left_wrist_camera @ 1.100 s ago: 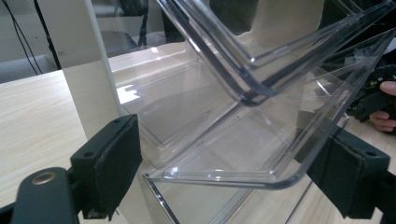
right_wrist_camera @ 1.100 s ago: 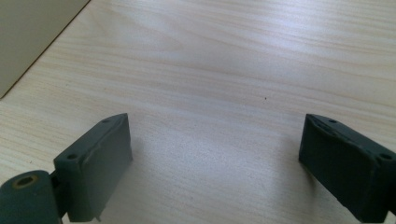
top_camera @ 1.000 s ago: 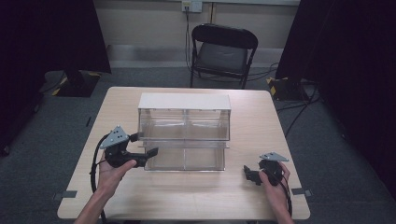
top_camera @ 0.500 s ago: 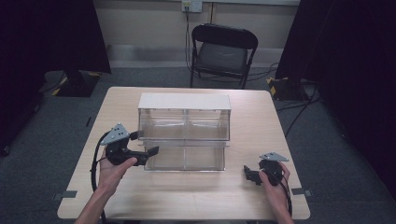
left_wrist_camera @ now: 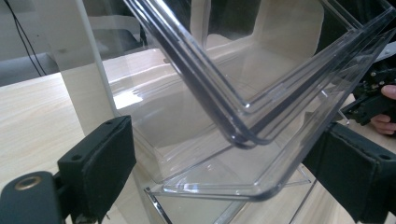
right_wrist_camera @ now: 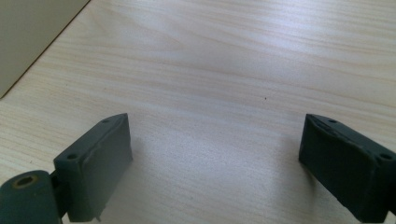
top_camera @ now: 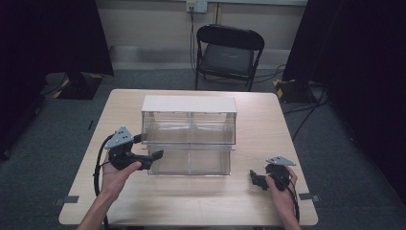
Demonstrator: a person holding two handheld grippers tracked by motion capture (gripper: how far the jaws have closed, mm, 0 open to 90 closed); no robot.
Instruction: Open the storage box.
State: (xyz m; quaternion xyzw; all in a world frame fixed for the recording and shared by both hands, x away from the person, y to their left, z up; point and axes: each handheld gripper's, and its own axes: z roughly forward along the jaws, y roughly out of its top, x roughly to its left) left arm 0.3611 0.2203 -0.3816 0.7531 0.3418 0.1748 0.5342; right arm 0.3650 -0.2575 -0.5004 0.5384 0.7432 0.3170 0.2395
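Observation:
A clear plastic drawer unit (top_camera: pixel 189 125) with a white top (top_camera: pixel 189 103) stands mid-table. Its lower drawer (top_camera: pixel 189 162) is pulled out toward me. My left gripper (top_camera: pixel 148 146) is at that drawer's left front corner, held in a hand. In the left gripper view the jaws stand wide open (left_wrist_camera: pixel 224 140), with the clear drawer corner (left_wrist_camera: pixel 243 135) between them and no pad touching it. My right gripper (top_camera: pixel 256 179) rests low near the table's front right, open (right_wrist_camera: pixel 212 135) over bare wood with nothing between its jaws.
The wooden table (top_camera: pixel 268 120) has free room right of and in front of the unit. A black folding chair (top_camera: pixel 229 52) stands beyond the far edge. The other hand's gripper (left_wrist_camera: pixel 373 95) is visible far right in the left gripper view.

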